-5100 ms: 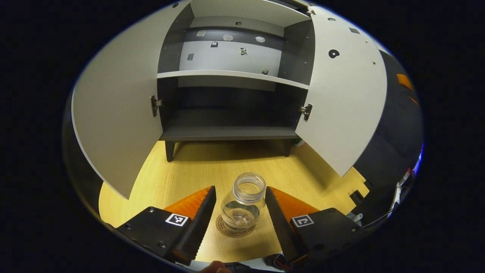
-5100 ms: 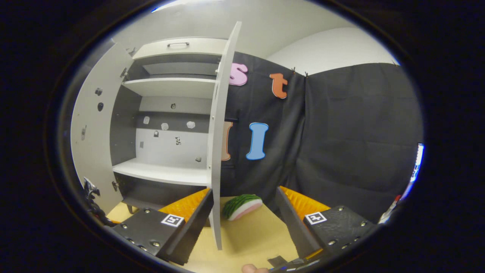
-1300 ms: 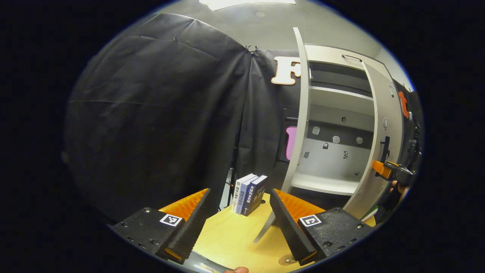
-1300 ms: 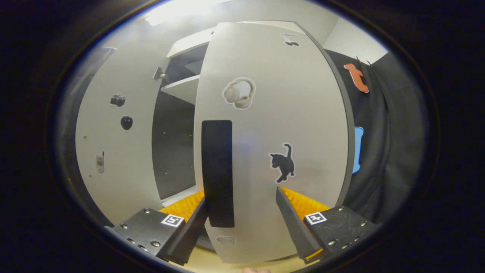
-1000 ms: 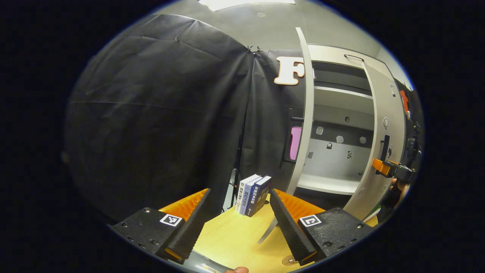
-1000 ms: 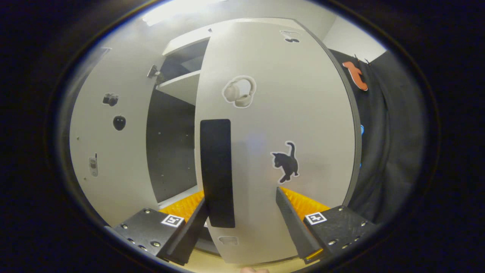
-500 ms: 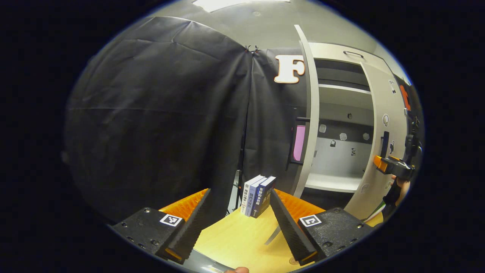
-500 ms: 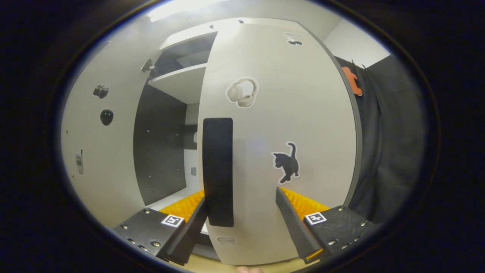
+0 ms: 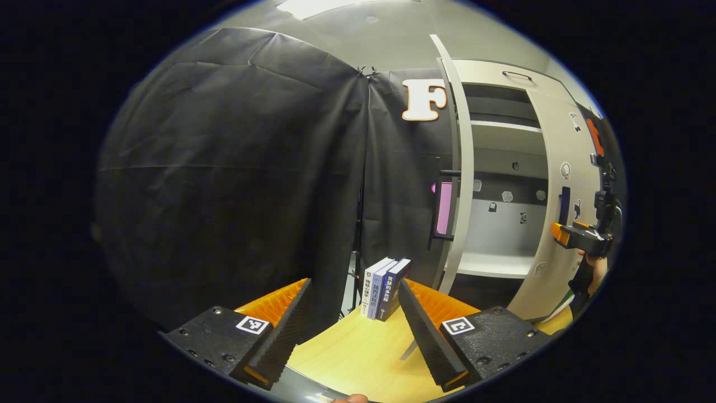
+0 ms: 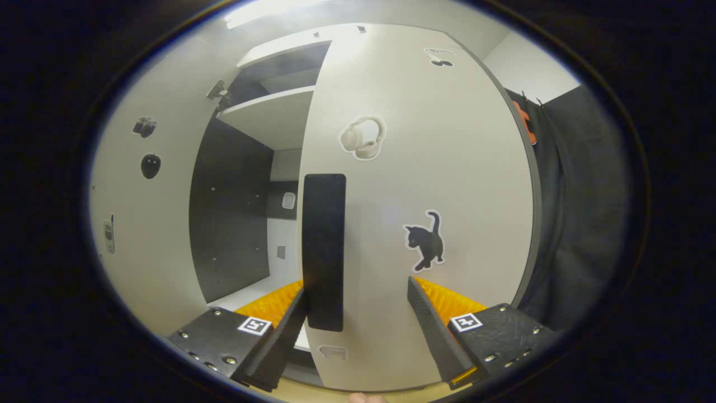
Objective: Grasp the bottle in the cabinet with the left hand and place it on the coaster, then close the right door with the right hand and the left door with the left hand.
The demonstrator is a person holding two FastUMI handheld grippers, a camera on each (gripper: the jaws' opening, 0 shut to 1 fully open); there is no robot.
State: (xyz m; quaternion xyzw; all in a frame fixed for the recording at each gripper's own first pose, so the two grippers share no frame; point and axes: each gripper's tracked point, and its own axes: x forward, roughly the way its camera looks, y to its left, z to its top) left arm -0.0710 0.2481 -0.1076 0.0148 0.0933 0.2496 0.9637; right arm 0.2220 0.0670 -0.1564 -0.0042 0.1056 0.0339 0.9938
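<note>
Facing the outer side of the right door [image 10: 425, 184], the right gripper [image 10: 358, 330] has its fingers spread wide, gripping nothing, the door's black handle [image 10: 323, 252] just beside the left finger. The door stands partly open. The left gripper [image 9: 351, 330], fingers also spread and empty, hovers over the table [image 9: 358, 352] near three books [image 9: 385, 288], with the left door [image 9: 461, 168] edge-on ahead. The bottle's whereabouts cannot be told.
</note>
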